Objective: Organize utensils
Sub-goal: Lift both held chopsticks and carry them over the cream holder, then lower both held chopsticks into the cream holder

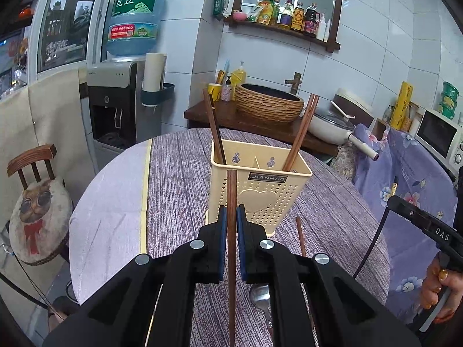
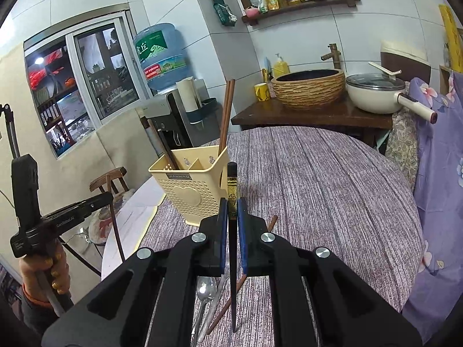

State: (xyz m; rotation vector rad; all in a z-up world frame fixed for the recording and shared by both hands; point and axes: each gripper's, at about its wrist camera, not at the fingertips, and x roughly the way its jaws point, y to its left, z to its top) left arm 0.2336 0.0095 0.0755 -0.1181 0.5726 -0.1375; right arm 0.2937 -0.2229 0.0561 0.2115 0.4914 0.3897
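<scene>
My left gripper [image 1: 231,217] is shut on a brown wooden chopstick [image 1: 231,190] that stands upright just in front of the cream utensil holder [image 1: 260,193]. The holder has chopsticks [image 1: 301,133] leaning in both compartments. My right gripper [image 2: 232,211] is shut on a black chopstick with gold print [image 2: 232,185], held upright to the right of the holder [image 2: 191,193]. On the cloth below lie a metal spoon [image 2: 206,289] and a brown chopstick [image 2: 272,222]. The spoon [image 1: 260,297] and that loose chopstick [image 1: 301,237] also show under the left gripper.
The round table has a purple striped cloth [image 2: 318,188]. Behind it stands a wooden counter with a woven basin [image 2: 309,86] and a white pan [image 2: 376,92]. A chair [image 1: 37,208] sits at the left, a water dispenser [image 1: 115,101] behind. A floral cloth [image 1: 405,188] hangs at the right.
</scene>
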